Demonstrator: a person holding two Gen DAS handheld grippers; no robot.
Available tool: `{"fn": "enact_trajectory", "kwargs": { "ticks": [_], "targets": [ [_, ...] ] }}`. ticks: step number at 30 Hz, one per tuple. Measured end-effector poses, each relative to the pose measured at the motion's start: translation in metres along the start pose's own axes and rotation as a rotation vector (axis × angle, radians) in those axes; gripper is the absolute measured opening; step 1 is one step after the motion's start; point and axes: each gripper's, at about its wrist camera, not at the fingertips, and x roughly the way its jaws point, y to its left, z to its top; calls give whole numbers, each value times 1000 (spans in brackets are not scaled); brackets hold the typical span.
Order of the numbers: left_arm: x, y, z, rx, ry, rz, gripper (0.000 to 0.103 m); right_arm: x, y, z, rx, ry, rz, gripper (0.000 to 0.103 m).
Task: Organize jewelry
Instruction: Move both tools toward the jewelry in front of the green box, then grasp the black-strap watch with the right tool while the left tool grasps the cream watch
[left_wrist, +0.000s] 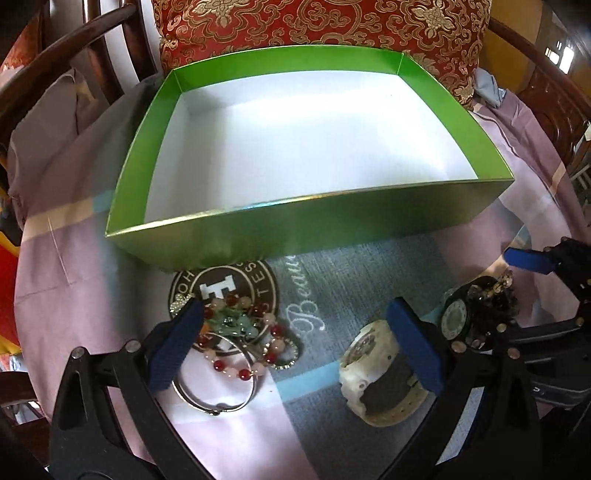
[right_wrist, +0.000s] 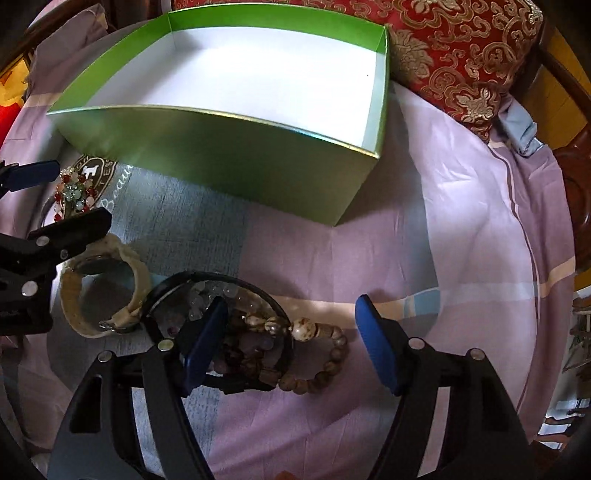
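A green box with a white floor stands open on the cloth, and nothing lies in it. My left gripper is open. By its left pad lie a red-and-pink bead bracelet with green stones and silver bangles; a white watch lies by its right pad. My right gripper is open over a wooden bead bracelet, tangled with a black watch and pale beads. The right gripper's blue pad shows at the right edge.
A red-and-gold brocade cushion leans behind the box. Dark wooden chair arms curve around the seat. The lilac cloth bears a brown round logo. A blue cloth scrap lies at the right.
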Motion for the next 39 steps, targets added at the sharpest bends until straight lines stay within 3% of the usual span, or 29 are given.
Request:
{"fn": "enact_trajectory", "kwargs": {
  "ticks": [5,10,14,17,19,21,27,36,39],
  "targets": [
    [1,-1,0,-4,-1,-3,101,5,-10,3,24,-2,33,75],
    [2,-3,1,5,-4,9,101,16,-25,4,33,-22,29,97],
    [0,-8,2,11,-11,25,100,20,-36,6,43,-31,38,99],
    [-4,-10,0,20,-19,23,100,13,-38,4,35,-54,48,76],
    [-7,-11,-3,26,-26,26,99,4,-33,-3,24,-75,56,39],
    [-9,-11,-5,29,-33,25,94,4,-35,-2,23,-75,61,29],
    [-15,-13,-10,35,-52,9,78,0,-61,0,70,-83,129,25],
    [-19,-17,-11,41,-62,3,59,-29,-80,0,87,-163,122,24],
    [-19,-18,-12,45,-64,5,55,-27,-65,0,90,-163,119,24]
  ]
}}
